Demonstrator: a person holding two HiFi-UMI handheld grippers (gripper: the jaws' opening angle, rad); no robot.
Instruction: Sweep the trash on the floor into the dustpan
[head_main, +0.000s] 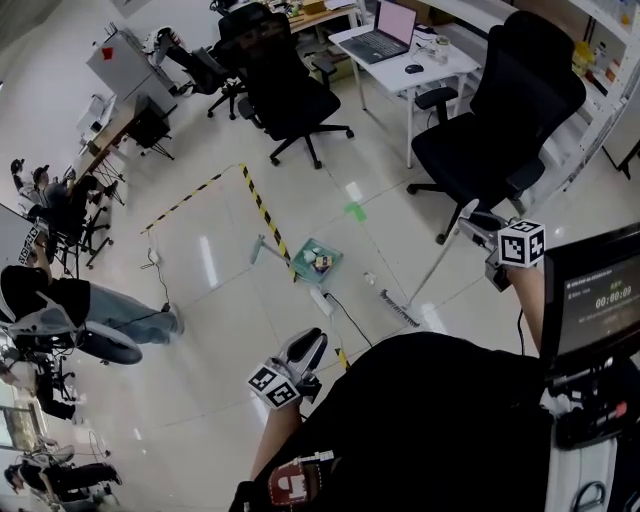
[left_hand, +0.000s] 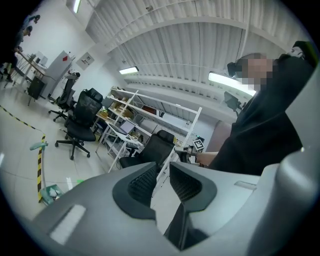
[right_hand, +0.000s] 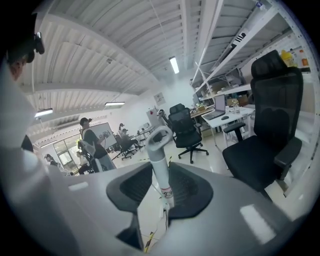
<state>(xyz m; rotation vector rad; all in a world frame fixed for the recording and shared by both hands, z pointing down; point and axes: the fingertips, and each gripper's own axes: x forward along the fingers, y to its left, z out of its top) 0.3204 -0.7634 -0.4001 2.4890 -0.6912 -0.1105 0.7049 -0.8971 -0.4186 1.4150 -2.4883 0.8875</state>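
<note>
The green dustpan (head_main: 318, 262) stands on the pale floor with small bits of trash in it, its handle (head_main: 262, 248) leaning left. Right of it the broom head (head_main: 400, 309) rests on the floor. Its white handle (head_main: 440, 258) slants up into my right gripper (head_main: 480, 225), which is shut on it. In the right gripper view the handle (right_hand: 160, 160) stands between the pads of that gripper (right_hand: 162, 186). My left gripper (head_main: 305, 350) hovers near my body, open a little and empty (left_hand: 161, 182). The dustpan (left_hand: 50, 192) shows small at the lower left. A small scrap (head_main: 368, 277) lies between pan and broom.
Yellow-black tape (head_main: 265, 215) runs across the floor to the dustpan. A power strip and cable (head_main: 322, 300) lie just in front of it. Black office chairs (head_main: 500, 110) (head_main: 285, 90) and a white desk with a laptop (head_main: 395, 50) stand behind. A person (head_main: 90, 310) sits at left.
</note>
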